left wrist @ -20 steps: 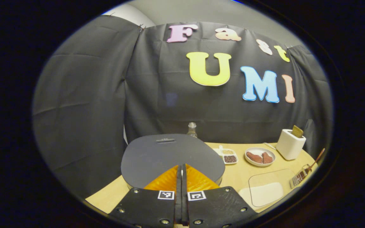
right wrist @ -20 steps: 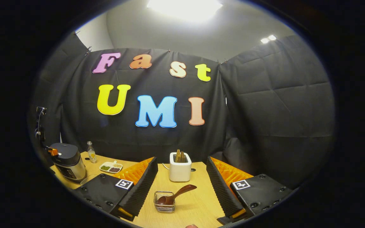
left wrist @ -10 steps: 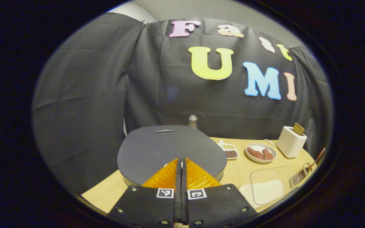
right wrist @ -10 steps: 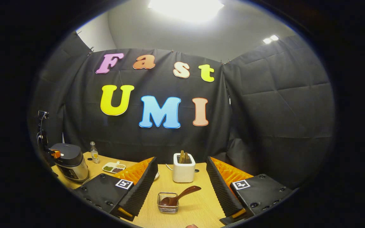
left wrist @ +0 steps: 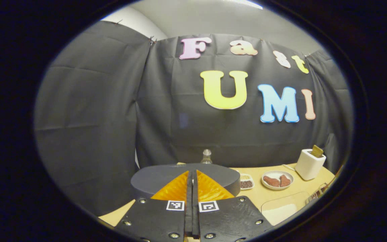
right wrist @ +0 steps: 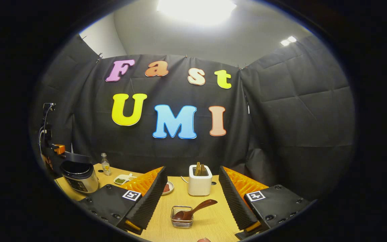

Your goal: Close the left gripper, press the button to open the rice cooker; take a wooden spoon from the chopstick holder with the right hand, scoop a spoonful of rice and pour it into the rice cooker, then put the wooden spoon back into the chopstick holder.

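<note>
Left gripper view shows the left gripper with its orange ribbed fingers pressed together, tips at the rice cooker and its matte grey lid; the opening step looks in hand. Ahead of the spread right gripper, the smooth wooden spoon leans in the wire chopstick holder, likely next to be pinched.

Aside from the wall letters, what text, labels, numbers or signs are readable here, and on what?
Readable words or numbers: none.
black-and-white square markers on the left gripper and right gripper: code patterns, not words.
silver rice cooker, front panel: print too small to read.
small clear glass bottle, label: too blurred to read.
</note>
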Action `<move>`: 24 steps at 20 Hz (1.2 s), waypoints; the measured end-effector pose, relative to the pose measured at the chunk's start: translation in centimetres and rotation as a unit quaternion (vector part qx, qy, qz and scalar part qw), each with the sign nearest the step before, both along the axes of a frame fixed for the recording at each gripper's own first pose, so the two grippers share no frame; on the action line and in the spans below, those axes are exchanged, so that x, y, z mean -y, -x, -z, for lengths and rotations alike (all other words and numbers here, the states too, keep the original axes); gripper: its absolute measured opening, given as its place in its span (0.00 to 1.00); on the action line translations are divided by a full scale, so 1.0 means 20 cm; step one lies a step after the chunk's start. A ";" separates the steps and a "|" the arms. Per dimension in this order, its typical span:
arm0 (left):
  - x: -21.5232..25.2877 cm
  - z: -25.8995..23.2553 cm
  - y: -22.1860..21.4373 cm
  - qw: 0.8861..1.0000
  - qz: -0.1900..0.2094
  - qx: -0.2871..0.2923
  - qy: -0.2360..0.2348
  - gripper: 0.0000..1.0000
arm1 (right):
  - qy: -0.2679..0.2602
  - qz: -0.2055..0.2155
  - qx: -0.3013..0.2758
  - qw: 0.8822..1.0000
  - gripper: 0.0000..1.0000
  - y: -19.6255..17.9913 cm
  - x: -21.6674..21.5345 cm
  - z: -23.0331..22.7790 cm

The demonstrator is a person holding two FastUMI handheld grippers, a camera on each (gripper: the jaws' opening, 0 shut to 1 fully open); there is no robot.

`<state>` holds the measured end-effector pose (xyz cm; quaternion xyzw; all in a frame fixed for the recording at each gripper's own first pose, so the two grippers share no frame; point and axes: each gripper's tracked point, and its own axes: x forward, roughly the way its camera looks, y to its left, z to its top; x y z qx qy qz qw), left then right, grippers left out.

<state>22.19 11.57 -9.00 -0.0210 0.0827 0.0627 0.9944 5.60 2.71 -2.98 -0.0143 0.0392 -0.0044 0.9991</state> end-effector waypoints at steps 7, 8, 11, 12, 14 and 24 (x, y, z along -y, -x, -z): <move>0.00 -0.45 0.24 0.995 -0.015 0.094 -0.017 0.16 | -0.006 -0.014 -0.019 1.000 0.98 -0.05 0.01 0.09; 0.01 -0.48 0.28 0.995 -0.011 0.102 -0.016 0.32 | -0.007 -0.015 -0.024 1.000 0.98 -0.06 0.02 0.12; -0.01 -0.57 0.42 0.993 -0.013 0.118 -0.021 0.80 | -0.004 -0.015 -0.036 0.999 0.98 -0.11 0.04 0.19; -0.02 -0.61 0.47 0.992 -0.015 0.122 -0.024 0.80 | -0.004 -0.014 -0.041 0.999 0.97 -0.13 0.05 0.22; -0.03 -0.64 0.57 0.992 -0.018 0.126 -0.027 0.80 | -0.004 -0.011 -0.049 0.999 0.98 -0.18 0.06 0.28; -0.13 -0.72 0.91 0.990 -0.044 0.120 -0.050 0.80 | -0.025 0.024 -0.121 0.992 0.97 -0.37 0.18 0.68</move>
